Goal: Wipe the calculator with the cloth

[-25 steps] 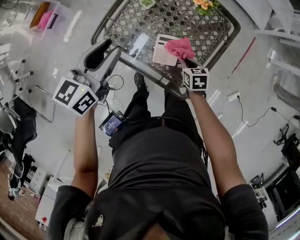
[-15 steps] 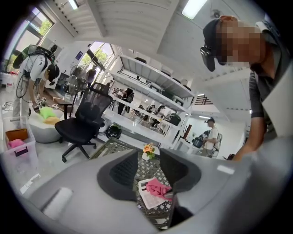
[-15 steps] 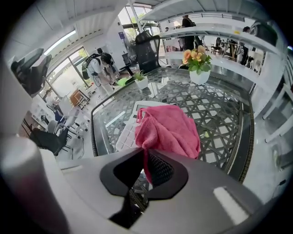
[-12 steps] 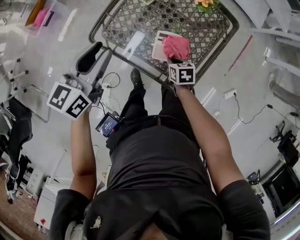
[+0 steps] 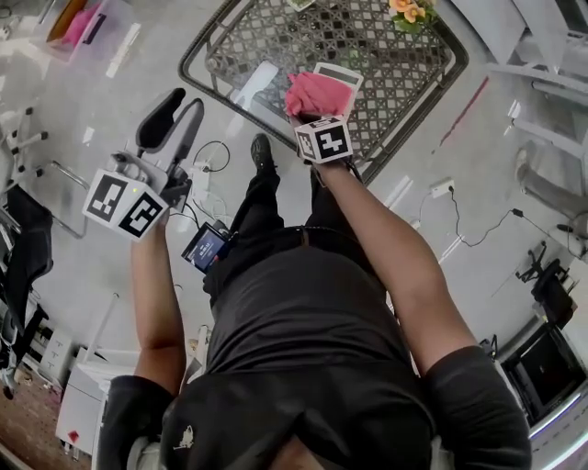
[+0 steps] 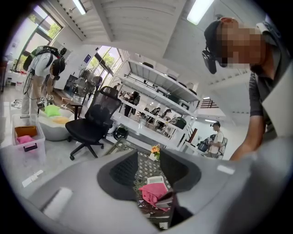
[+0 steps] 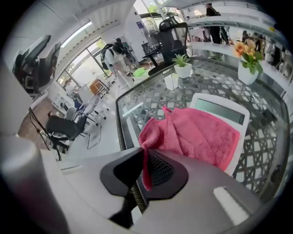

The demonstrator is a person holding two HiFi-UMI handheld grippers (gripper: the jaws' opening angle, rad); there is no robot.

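Observation:
A white calculator [image 5: 340, 75] lies on the glass lattice table [image 5: 395, 55]. A pink cloth [image 5: 315, 92] covers most of it, leaving its display end bare. My right gripper [image 5: 317, 115] is shut on the cloth's near edge. In the right gripper view the cloth [image 7: 194, 132] spreads over the calculator [image 7: 224, 109], with a fold pinched in my right gripper [image 7: 143, 157]. My left gripper [image 5: 173, 121] is open and holds nothing, off the table to the left above the floor. The left gripper [image 6: 149, 176] looks toward the cloth [image 6: 153, 194] from a distance.
An orange flower pot [image 5: 409, 9] and a small green plant [image 7: 183, 67] stand on the table's far side. A black office chair [image 6: 94, 121] and a plastic bin [image 6: 27, 142] stand on the floor at left. People stand in the background.
My right gripper has dragged the cloth leftward across the calculator, baring its right end. The left gripper drifted a little left, still open.

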